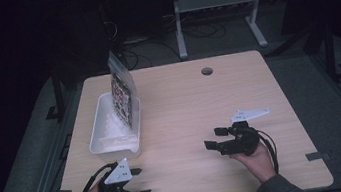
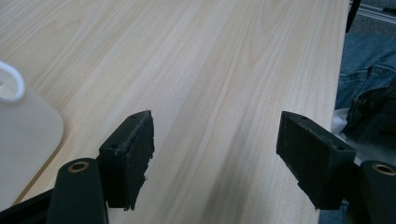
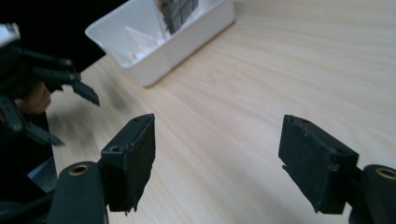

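High view: left gripper [image 1: 139, 182] and right gripper [image 1: 213, 138] rest low on the wooden table [image 1: 185, 109], both gaping, both empty; white tub [image 1: 108, 135] with an upright bag [image 1: 122, 90] stands just beyond the left gripper.
Left gripper view: jaws spread wide, bare wood between; tub corner [image 2: 23, 140] at left.
Right gripper view: jaws wide, nothing held; tub [image 3: 177, 37] ahead, left gripper [image 3: 70, 109] near it.

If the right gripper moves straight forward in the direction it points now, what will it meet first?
Probably the white tray. In the right gripper view, the open right gripper looks across bare table toward the tray's near wall. The left gripper sits off to the side, likely outside that line, though depth is unclear.
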The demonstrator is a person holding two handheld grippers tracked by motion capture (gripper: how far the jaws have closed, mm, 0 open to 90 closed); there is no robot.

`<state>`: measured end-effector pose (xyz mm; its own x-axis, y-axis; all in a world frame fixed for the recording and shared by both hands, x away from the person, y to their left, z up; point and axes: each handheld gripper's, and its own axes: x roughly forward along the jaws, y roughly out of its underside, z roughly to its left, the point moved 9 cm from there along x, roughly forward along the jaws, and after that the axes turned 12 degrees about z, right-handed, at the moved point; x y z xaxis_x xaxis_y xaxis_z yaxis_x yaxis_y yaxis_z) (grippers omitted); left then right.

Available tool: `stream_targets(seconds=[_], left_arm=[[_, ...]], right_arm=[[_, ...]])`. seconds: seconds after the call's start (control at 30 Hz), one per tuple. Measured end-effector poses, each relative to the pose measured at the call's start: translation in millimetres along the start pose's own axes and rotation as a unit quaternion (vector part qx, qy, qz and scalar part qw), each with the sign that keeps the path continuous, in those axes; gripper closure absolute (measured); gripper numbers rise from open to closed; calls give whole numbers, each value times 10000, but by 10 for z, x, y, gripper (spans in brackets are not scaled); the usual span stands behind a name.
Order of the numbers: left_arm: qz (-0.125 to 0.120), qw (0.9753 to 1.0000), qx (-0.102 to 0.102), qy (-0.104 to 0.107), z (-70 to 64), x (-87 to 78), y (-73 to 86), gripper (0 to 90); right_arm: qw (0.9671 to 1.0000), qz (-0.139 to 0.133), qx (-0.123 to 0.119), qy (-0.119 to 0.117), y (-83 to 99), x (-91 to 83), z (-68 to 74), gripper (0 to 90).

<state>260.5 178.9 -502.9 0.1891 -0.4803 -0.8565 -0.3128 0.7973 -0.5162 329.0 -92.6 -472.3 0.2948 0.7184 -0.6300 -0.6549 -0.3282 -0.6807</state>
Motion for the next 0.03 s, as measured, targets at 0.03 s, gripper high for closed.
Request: stream_targets(seconds=[0.03], left_arm=[[-6, 10000, -2, 1, -5, -1, -3, 270]], right_arm=[[10000, 32, 10, 13, 43, 3, -1, 263]])
